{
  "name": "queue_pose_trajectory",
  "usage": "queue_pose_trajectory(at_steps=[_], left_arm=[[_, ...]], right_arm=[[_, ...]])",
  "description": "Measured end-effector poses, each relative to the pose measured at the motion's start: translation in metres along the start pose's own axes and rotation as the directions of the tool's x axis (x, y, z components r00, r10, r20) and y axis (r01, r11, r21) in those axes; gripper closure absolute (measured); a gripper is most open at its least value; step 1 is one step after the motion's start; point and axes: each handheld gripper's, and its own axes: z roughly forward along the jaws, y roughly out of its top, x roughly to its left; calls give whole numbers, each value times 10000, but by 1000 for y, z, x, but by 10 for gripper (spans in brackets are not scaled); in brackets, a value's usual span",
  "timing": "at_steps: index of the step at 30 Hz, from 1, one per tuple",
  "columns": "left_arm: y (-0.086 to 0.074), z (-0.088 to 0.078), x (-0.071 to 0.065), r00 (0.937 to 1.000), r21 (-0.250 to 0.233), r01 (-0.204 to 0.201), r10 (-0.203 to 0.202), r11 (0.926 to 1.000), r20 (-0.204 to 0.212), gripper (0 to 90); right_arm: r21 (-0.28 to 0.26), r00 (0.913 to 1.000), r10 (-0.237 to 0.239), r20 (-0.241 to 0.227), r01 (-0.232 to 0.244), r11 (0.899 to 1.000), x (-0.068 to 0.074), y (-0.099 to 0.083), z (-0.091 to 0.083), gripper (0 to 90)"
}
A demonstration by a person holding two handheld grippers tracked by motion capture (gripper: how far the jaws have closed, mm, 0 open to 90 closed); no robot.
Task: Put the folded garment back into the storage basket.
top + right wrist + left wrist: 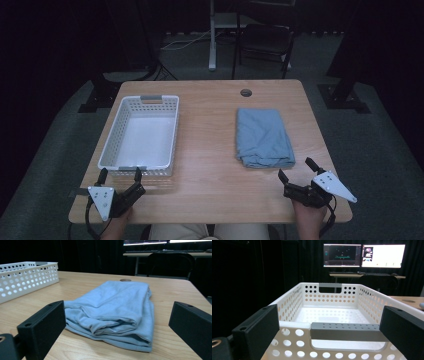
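A folded light-blue cloth (264, 137) (117, 307) lies on the right half of the wooden table (210, 145). On the left half stands a white perforated basket (141, 134) (329, 312) with grey handles, nothing inside it. My left gripper (120, 174) (327, 330) rests open near the table's front left corner, its jaws facing the basket's near wall. Just in front of the cloth's near edge is my right gripper (297, 168) (117, 330), open, jaws wide and apart from the cloth.
A round cable hole (245, 92) is set in the table's far edge. Beyond the table stand a dark chair (263, 42) and a desk with lit monitors (364, 255). The basket (25, 277) sits far left in the right gripper view.
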Motion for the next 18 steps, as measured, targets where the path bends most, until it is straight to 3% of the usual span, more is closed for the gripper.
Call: queue_pose_trajectory(at_steps=[11,18], left_arm=[[0,0,-1,9999,-17,-16,16,10000,-127,39],[0,0,-1,9999,-40,-19,19,10000,-139,40]], right_arm=[[323,9995,218,-217,-211,9993,1,0,1,9],[401,9999,45,-132,-40,9992,2,0,2,9]])
